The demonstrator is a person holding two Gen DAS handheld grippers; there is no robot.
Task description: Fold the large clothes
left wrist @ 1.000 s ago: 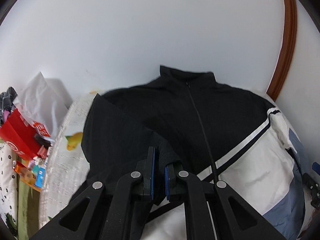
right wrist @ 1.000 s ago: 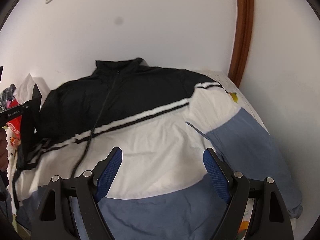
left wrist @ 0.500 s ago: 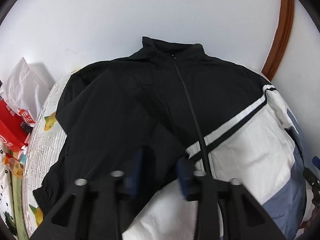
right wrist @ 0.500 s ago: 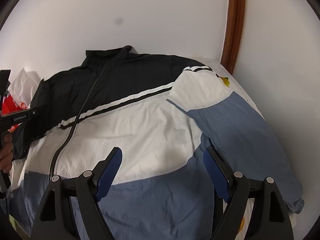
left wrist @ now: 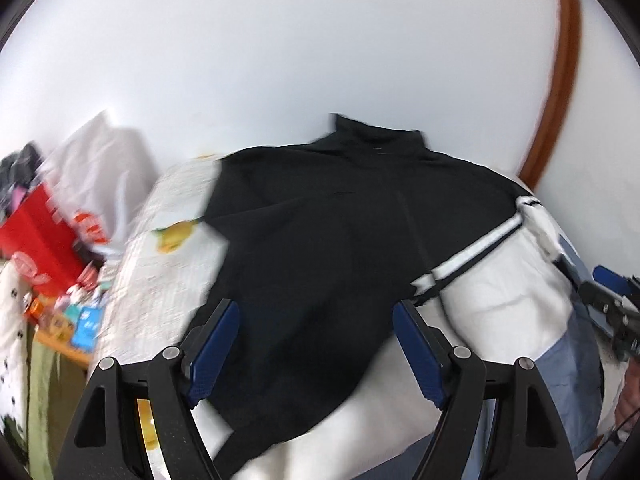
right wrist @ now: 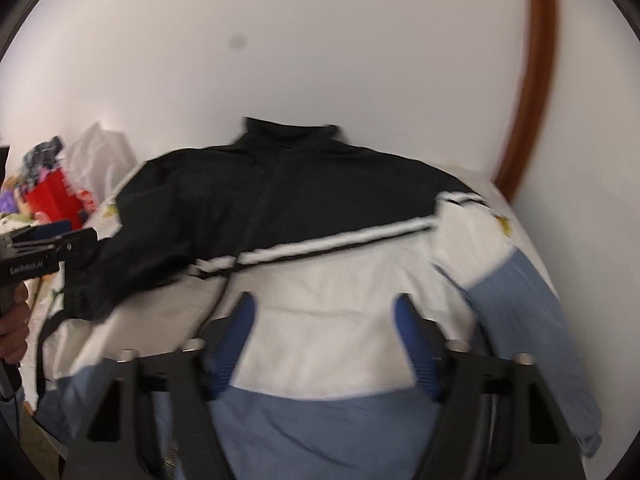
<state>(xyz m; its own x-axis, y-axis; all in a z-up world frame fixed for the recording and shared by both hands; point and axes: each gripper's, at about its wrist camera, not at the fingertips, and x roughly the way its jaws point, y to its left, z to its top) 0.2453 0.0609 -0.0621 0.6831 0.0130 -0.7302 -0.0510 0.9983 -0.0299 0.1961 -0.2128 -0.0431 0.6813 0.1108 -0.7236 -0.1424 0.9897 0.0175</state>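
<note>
Two tools are hanging over my black, white and blue zip-up jacket (right wrist: pixel 340 280), which is lying flat on the bed. My left tool (left wrist: pixel 316 348) is spreading wider, pinching nothing. My right tool (right wrist: pixel 324 344) is closing on nothing.

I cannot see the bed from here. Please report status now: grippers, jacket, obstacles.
Left gripper opening, nothing between the pads. Right gripper closing, nothing gripped. Jacket flat on bed, left sleeve folded across chest. No obstacles on jacket.
</note>
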